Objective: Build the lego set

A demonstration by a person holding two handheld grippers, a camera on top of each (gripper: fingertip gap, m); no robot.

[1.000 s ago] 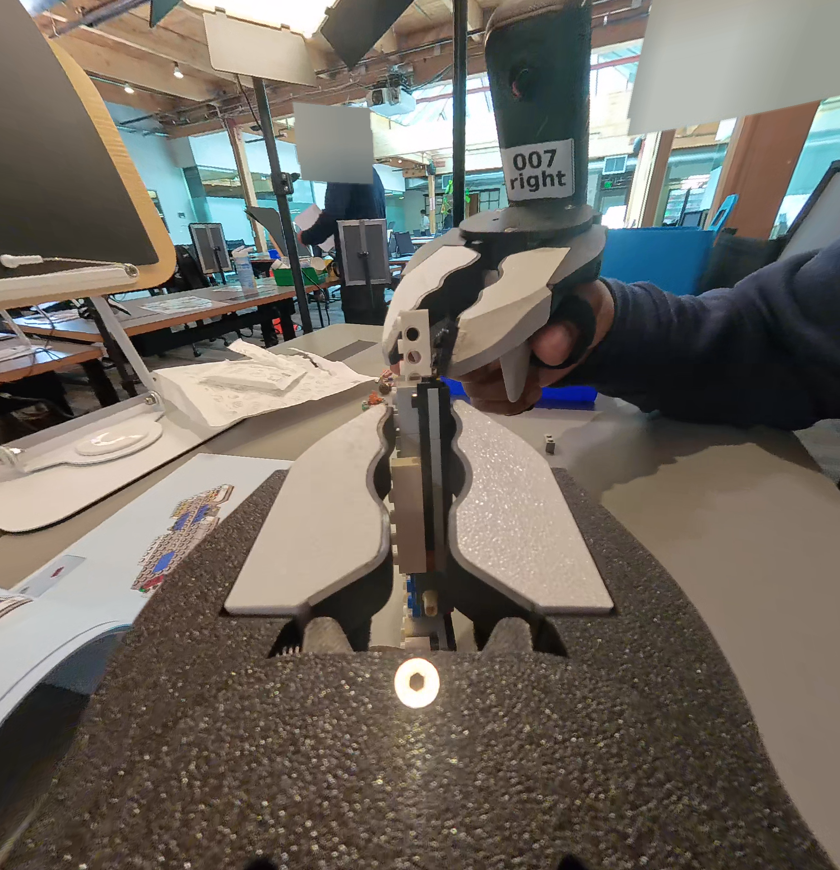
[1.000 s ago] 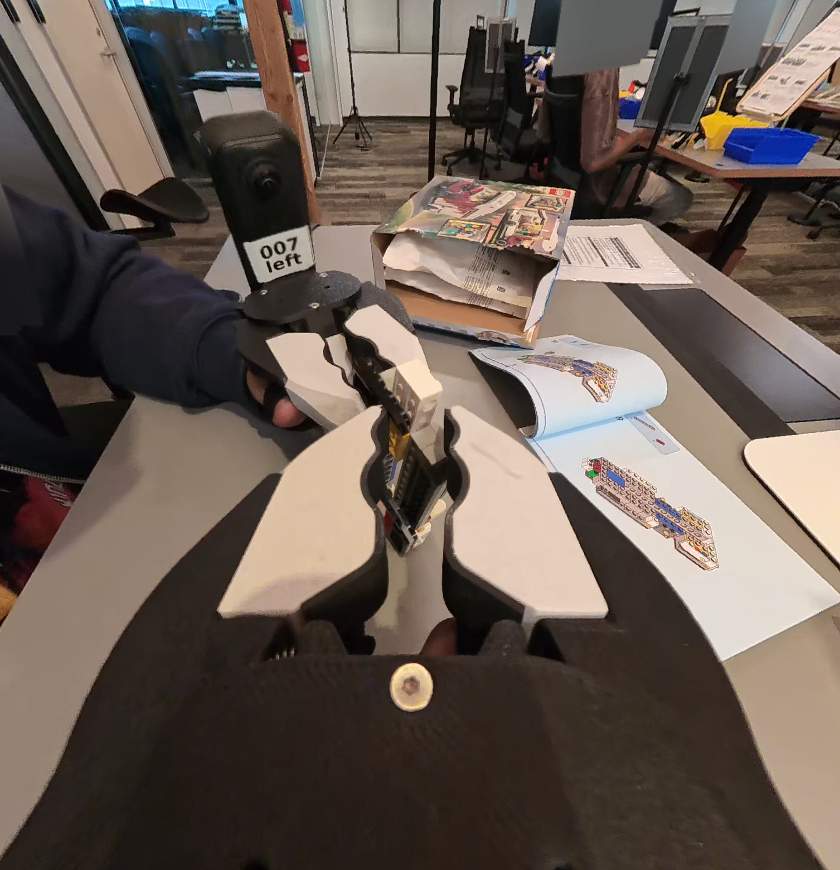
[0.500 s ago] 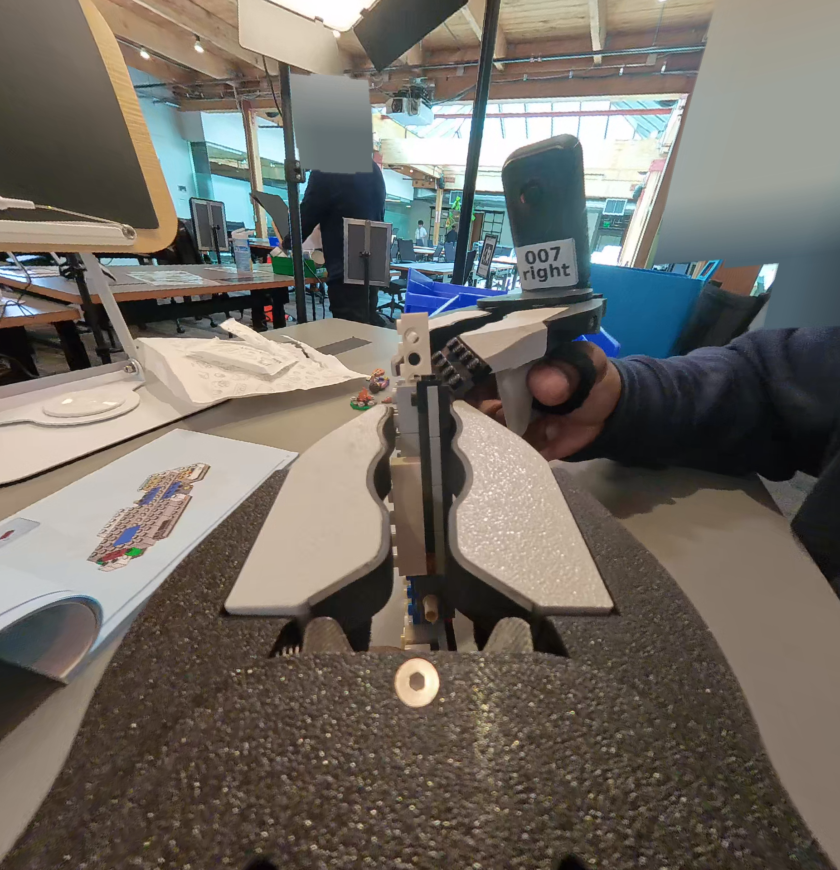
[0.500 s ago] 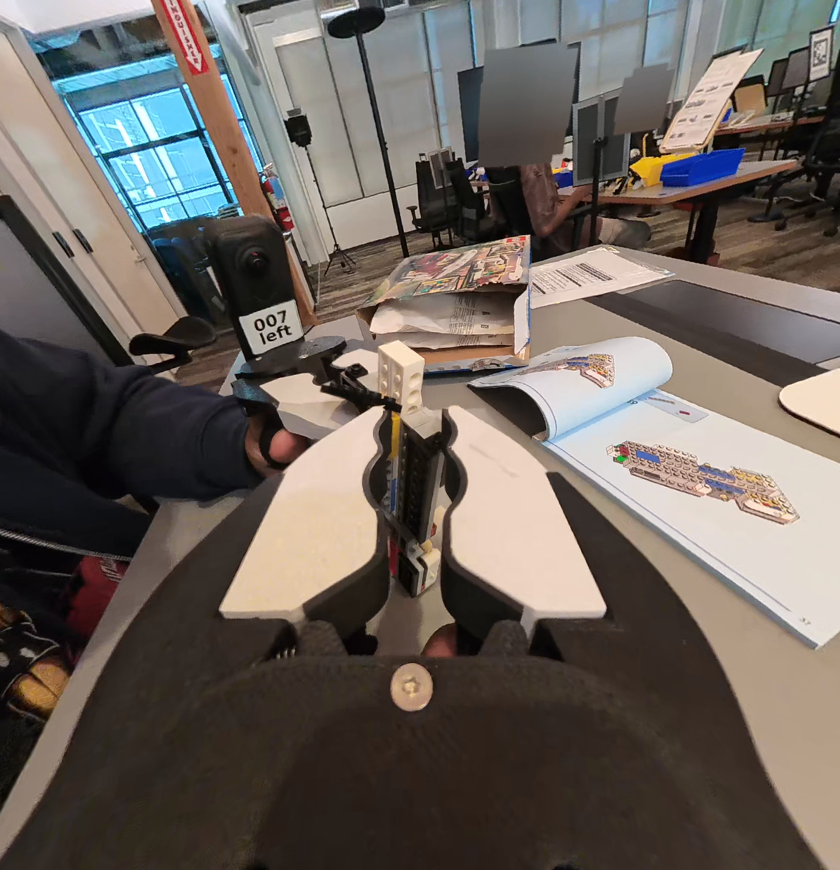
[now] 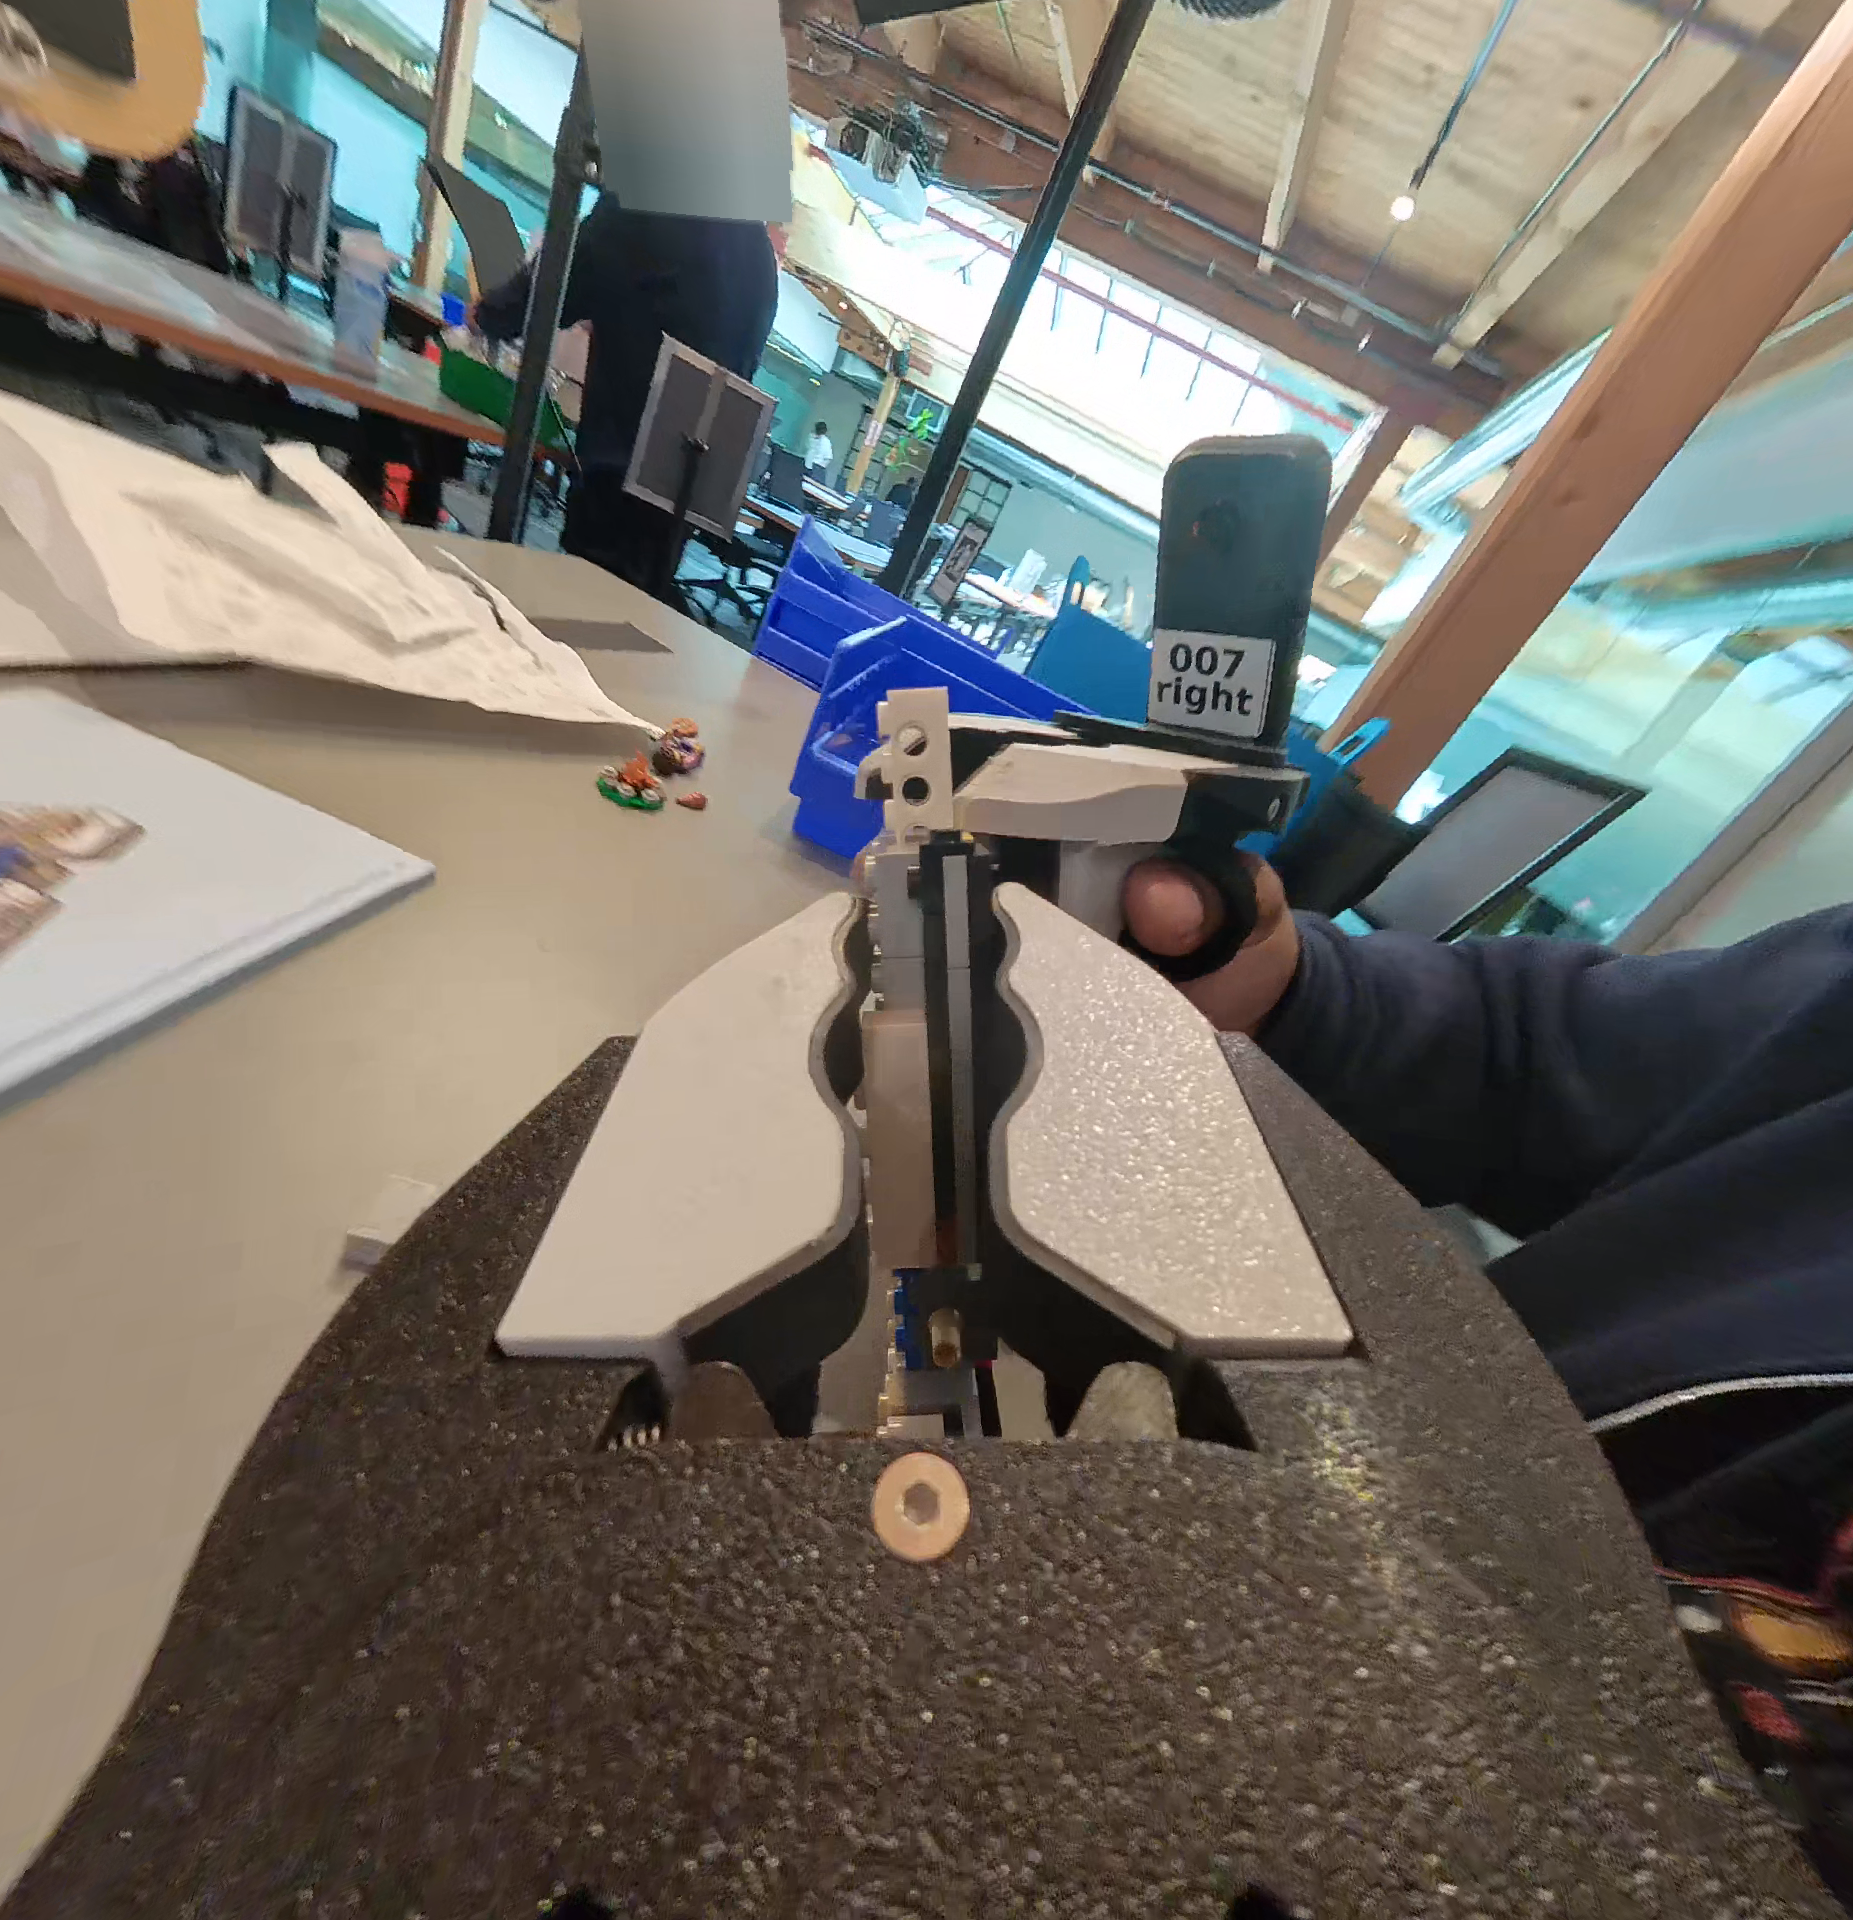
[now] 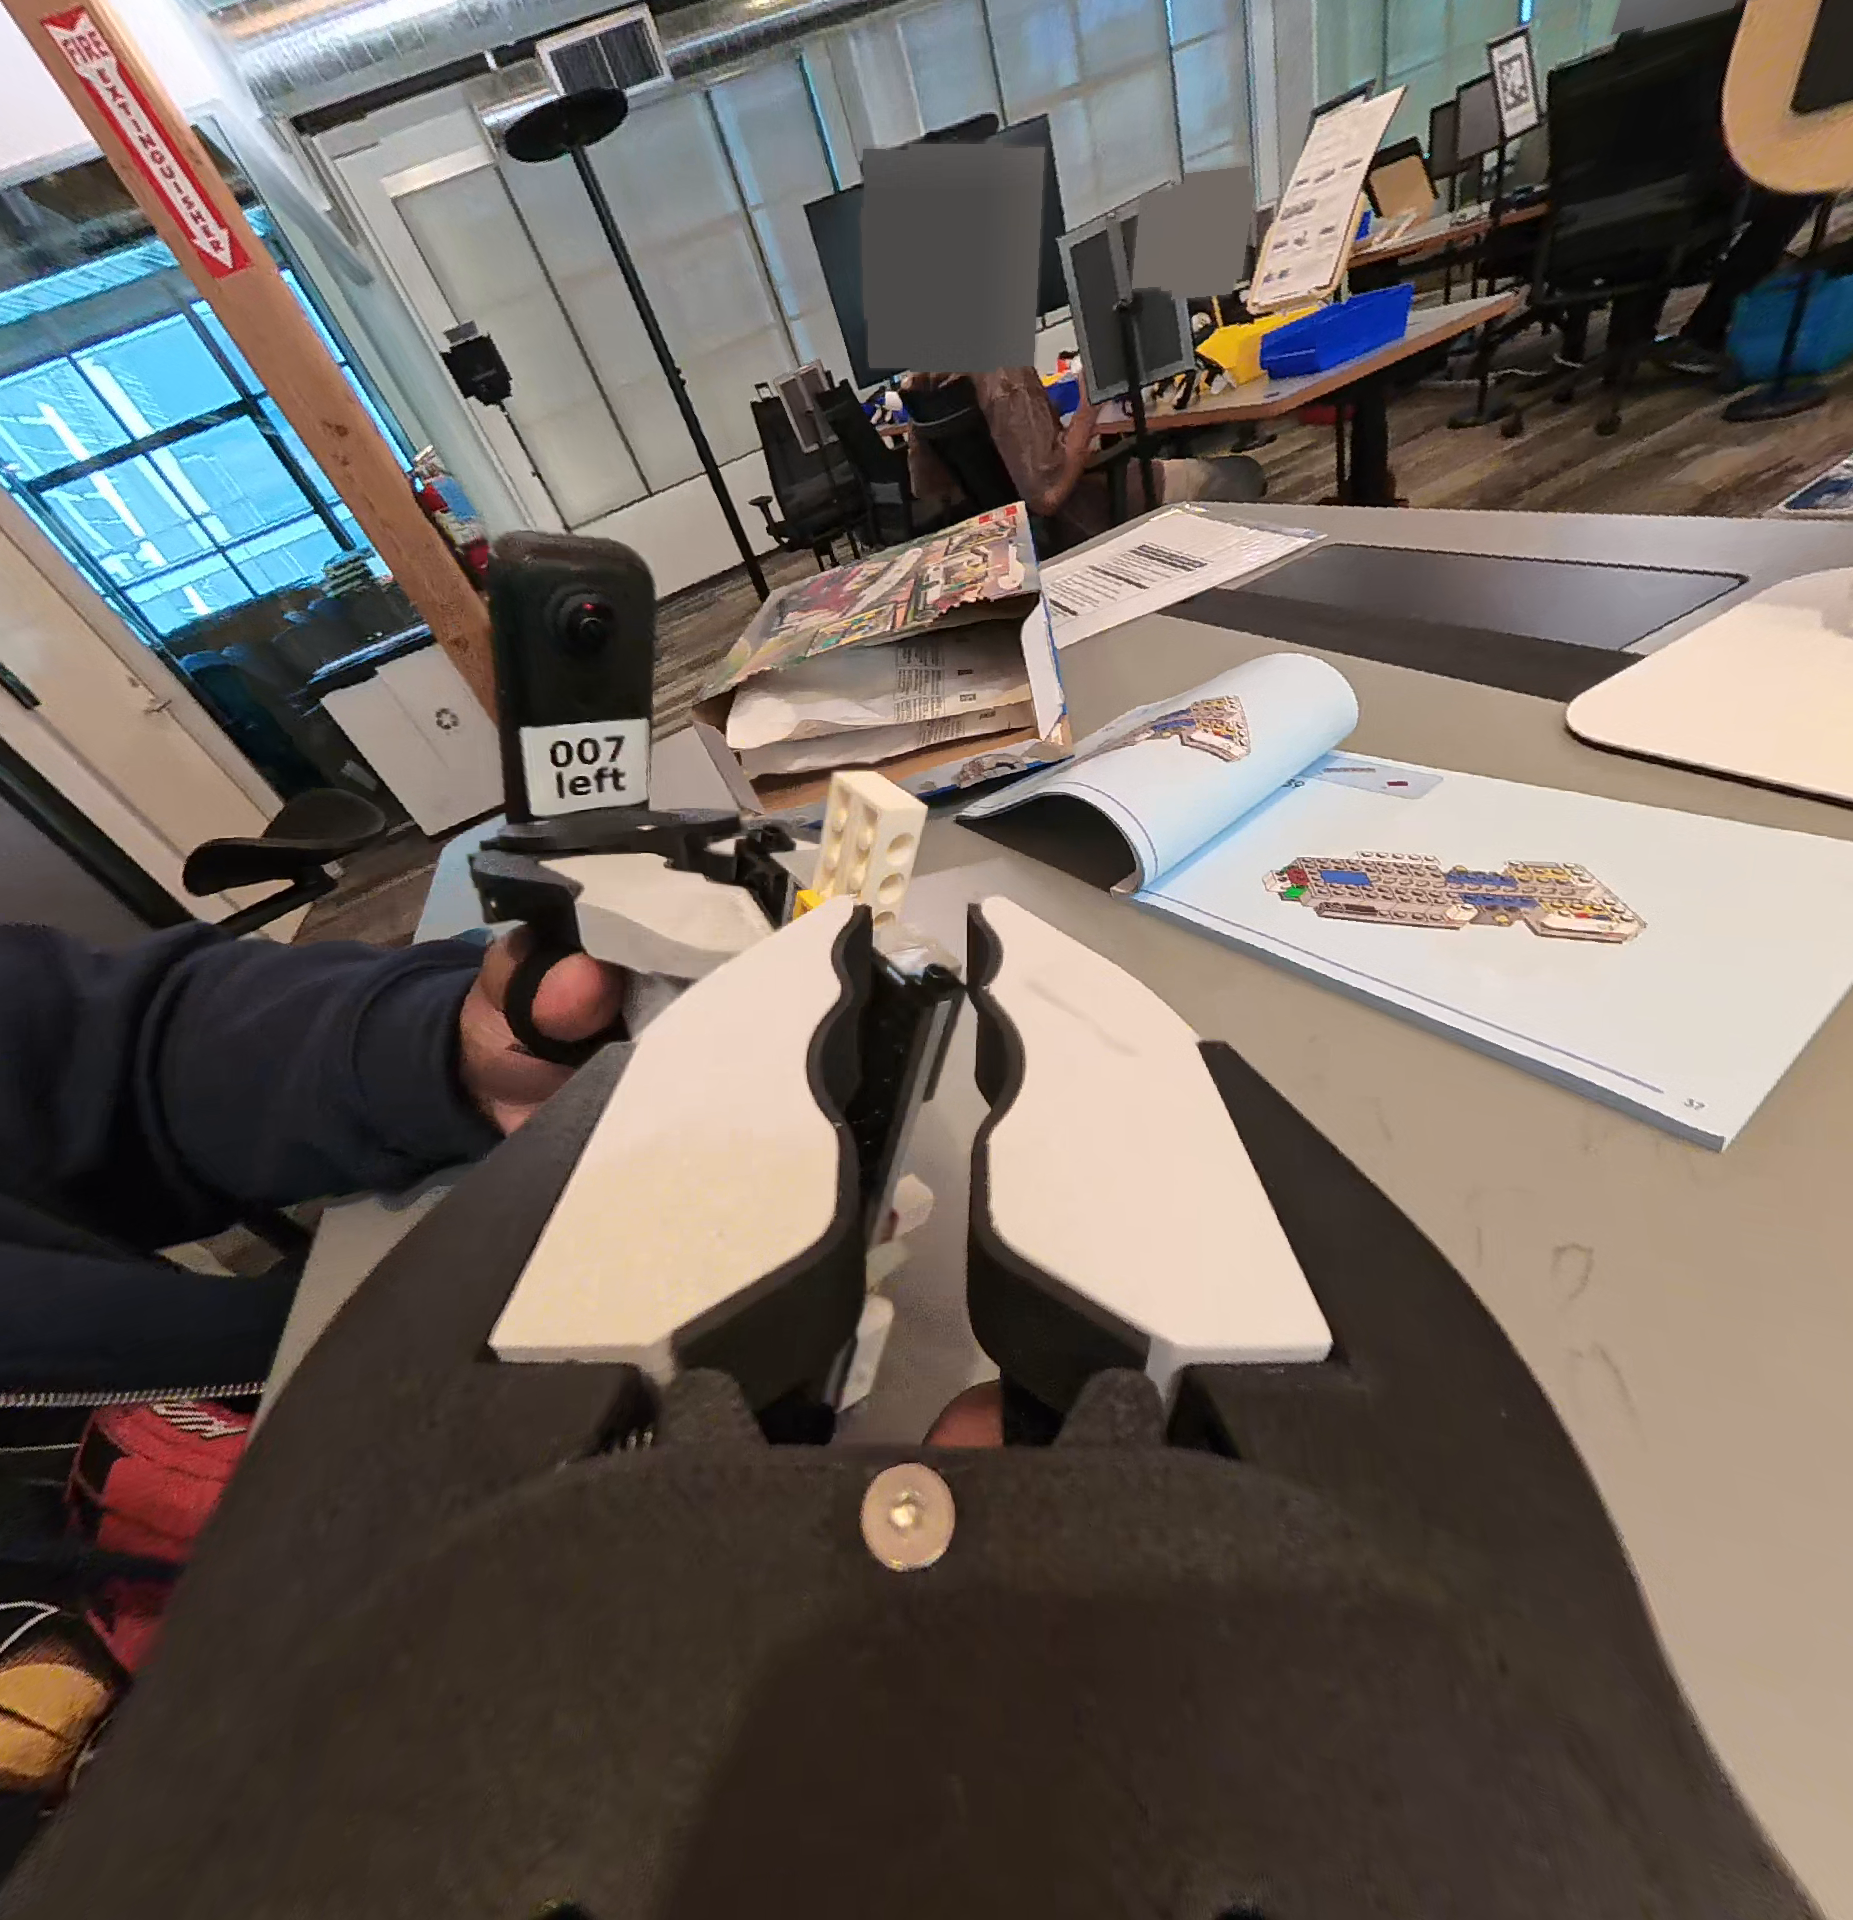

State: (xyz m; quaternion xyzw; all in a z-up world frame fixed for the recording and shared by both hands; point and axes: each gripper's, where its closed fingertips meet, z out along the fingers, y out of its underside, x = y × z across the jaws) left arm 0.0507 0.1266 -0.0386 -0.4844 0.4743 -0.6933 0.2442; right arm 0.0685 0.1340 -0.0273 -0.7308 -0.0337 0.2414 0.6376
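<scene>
The brick assembly [image 5: 927, 997] was held above the grey table [image 5: 486, 935], clamped between the left gripper [image 5: 927, 935] fingers. The right gripper [image 6: 911, 966] also clenched it; a white holed brick [image 6: 870, 842] topped it. An open booklet [image 6: 1421, 914] lay nearby.

— Where does the brick assembly [image 5: 927, 1049] sit?
— Between the left claw's [image 5: 927, 914] pads, the right claw [image 5: 963, 790] meeting it from the far side, above the tabletop [image 5: 548, 894].
— And round about?
— An open booklet [image 6: 1473, 914] lies to the right; a torn box [image 6: 901, 665] behind it; bins [image 5: 860, 675] beyond the tabletop's far edge.
</scene>
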